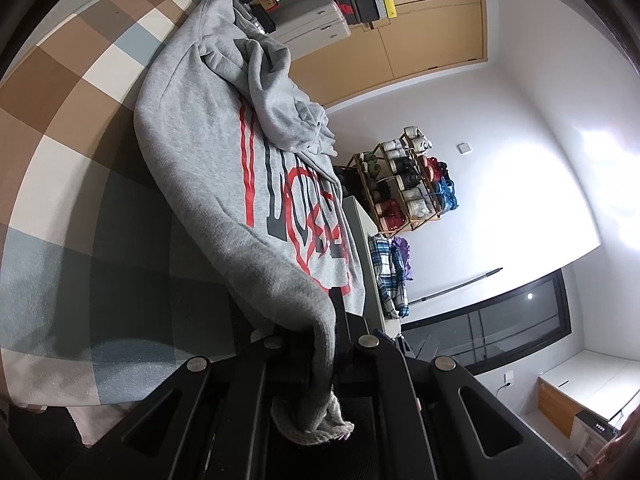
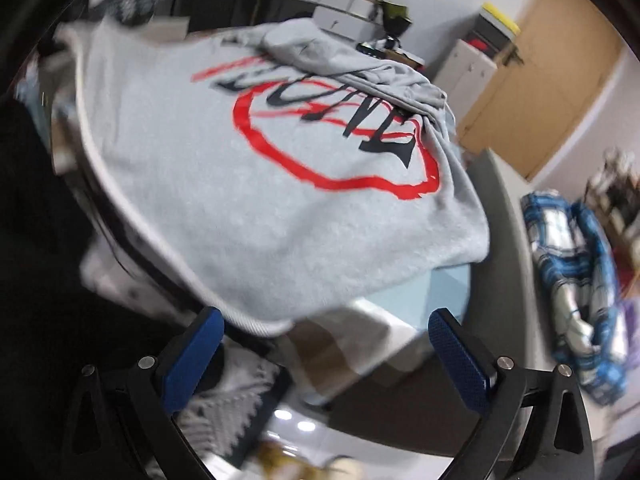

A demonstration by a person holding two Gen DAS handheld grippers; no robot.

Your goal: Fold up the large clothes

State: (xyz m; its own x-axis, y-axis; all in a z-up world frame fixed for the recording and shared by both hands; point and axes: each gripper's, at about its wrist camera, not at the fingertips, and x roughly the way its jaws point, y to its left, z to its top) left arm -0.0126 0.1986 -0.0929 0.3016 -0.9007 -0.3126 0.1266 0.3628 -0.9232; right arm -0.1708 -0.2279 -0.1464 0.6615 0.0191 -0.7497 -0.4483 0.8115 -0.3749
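**Barely begun: one corner gripped, the fold still to make**

So far the grey sweatshirt [image 1: 208, 152] lies spread over the checked bed cover [image 1: 80, 92], printed side up, its body reaching to the bed's far side edge where a low grey panel [image 1: 370, 240] runs along it. A sleeve [image 1: 280, 92] lies bunched loosely across the upper chest, not laid straight. The left gripper [image 1: 326, 364] is clenched on the ribbed hem at the near corner of the garment, lifting that corner off the bed. The right gripper [image 2: 326, 334] hangs released, its blue pads [image 2: 460, 360] wide apart with nothing between them, just short of the other hem corner [image 2: 260, 320]. Judging from this, no clean fold is made yet: the second corner needs gripping, the sleeve tucking, the body doubling over.
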